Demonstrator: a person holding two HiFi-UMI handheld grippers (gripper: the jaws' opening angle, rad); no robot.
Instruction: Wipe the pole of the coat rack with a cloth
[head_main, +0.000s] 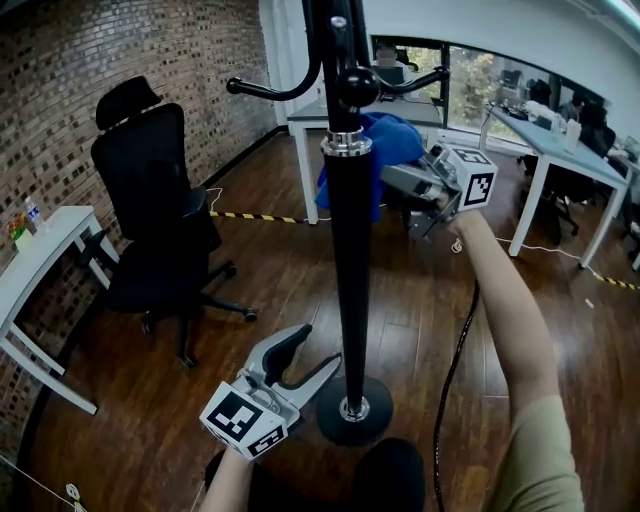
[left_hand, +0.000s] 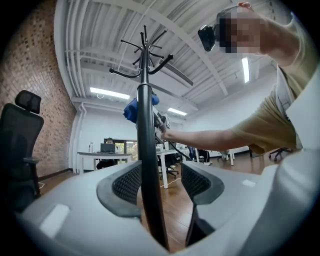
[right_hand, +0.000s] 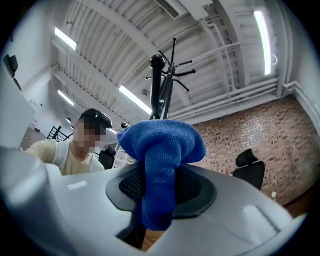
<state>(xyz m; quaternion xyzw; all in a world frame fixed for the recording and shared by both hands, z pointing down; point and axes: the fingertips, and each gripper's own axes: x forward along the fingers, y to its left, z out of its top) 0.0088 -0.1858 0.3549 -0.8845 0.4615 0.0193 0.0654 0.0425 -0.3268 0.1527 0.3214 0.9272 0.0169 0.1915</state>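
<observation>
The black coat rack pole (head_main: 350, 270) rises from a round base (head_main: 355, 410) in the middle of the head view, with curved hooks at its top. My left gripper (head_main: 322, 345) is low by the base and open, and the pole (left_hand: 145, 150) runs between its jaws, closer to the left pad (left_hand: 125, 185). My right gripper (head_main: 400, 185) is high on the pole's right side, shut on a blue cloth (head_main: 395, 135) bunched against the pole's far side. In the right gripper view the cloth (right_hand: 162, 145) fills the jaws (right_hand: 162, 185), with the pole (right_hand: 157, 90) behind it.
A black office chair (head_main: 155, 200) stands left of the rack, and a white desk (head_main: 40, 250) sits by the brick wall. White tables (head_main: 560, 150) line the back and right. Yellow-black tape (head_main: 250, 215) crosses the wooden floor. A cable (head_main: 455, 370) hangs from my right arm.
</observation>
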